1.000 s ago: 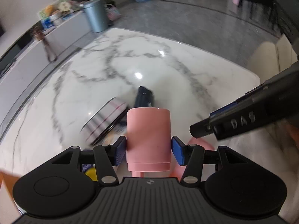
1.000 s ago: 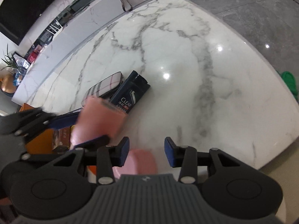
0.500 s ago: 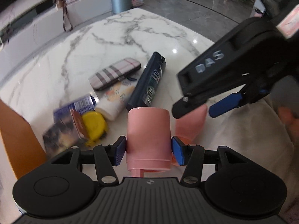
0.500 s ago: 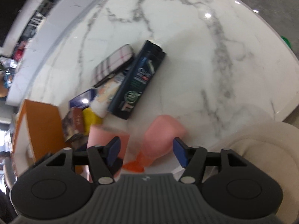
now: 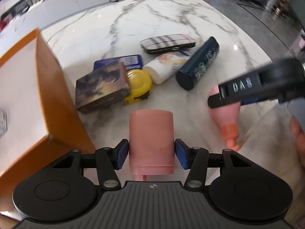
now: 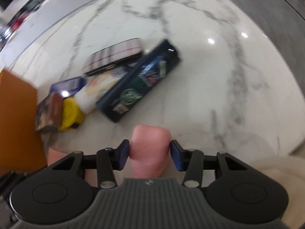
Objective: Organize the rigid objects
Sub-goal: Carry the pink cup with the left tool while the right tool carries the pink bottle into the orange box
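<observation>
We are holding the pink cap (image 5: 151, 139) clamped in the left gripper (image 5: 151, 153), lower centre. Right gripper (image 6: 150, 155) jaws are closing around the pink bottle (image 6: 149, 150). Orange box (image 5: 51, 87) at left; its contents are unclear.

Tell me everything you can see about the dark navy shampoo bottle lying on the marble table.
The dark navy plastic shampoo bottle lies flat on the white marble table, angled diagonally. It is long and flattish, with a rounded, darker cap end nearest the left wrist camera. Its label, blurred in both views, shows green and white graphics. Alongside it lies a white tube, and a striped pink case sits just beyond that. Whether the tube touches the bottle cannot be told. No gripper touches it.
</observation>
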Action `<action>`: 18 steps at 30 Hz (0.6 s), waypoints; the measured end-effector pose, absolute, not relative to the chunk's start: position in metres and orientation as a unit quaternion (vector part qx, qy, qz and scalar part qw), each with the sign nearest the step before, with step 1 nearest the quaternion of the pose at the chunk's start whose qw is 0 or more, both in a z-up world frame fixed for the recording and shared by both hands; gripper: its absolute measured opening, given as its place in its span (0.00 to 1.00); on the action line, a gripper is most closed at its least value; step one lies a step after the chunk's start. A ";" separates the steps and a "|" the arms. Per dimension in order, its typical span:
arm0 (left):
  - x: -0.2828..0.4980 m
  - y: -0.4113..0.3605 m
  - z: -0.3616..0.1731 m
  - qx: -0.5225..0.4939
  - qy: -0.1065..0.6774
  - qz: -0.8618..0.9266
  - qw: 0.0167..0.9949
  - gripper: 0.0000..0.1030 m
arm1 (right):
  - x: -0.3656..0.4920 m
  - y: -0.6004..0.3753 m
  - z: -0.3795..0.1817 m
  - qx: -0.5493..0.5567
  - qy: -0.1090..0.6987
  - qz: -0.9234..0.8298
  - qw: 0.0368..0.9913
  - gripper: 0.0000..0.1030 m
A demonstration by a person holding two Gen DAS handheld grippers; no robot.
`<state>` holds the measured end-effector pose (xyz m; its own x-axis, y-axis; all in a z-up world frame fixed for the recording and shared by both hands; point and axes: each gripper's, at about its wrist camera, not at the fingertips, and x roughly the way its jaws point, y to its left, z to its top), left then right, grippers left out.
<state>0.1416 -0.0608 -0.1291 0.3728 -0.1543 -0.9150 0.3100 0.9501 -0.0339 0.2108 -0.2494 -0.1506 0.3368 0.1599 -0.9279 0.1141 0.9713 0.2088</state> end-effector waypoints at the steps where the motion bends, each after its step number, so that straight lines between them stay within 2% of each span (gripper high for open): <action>1: 0.144 -0.058 -0.130 0.062 0.545 -0.138 0.825 0.60 | 0.211 -0.247 -0.151 0.118 0.574 0.030 0.809 0.47; 6: 0.148 -0.046 -0.126 0.029 0.548 -0.135 0.825 0.67 | 0.204 -0.236 -0.153 0.093 0.566 0.084 0.815 0.47; 8: 0.152 -0.048 -0.127 0.030 0.554 -0.138 0.821 0.68 | 0.201 -0.239 -0.154 0.099 0.571 0.084 0.811 0.51; 18: 0.160 -0.060 -0.128 0.042 0.560 -0.132 0.817 0.65 | 0.198 -0.245 -0.155 0.129 0.560 0.080 0.815 0.52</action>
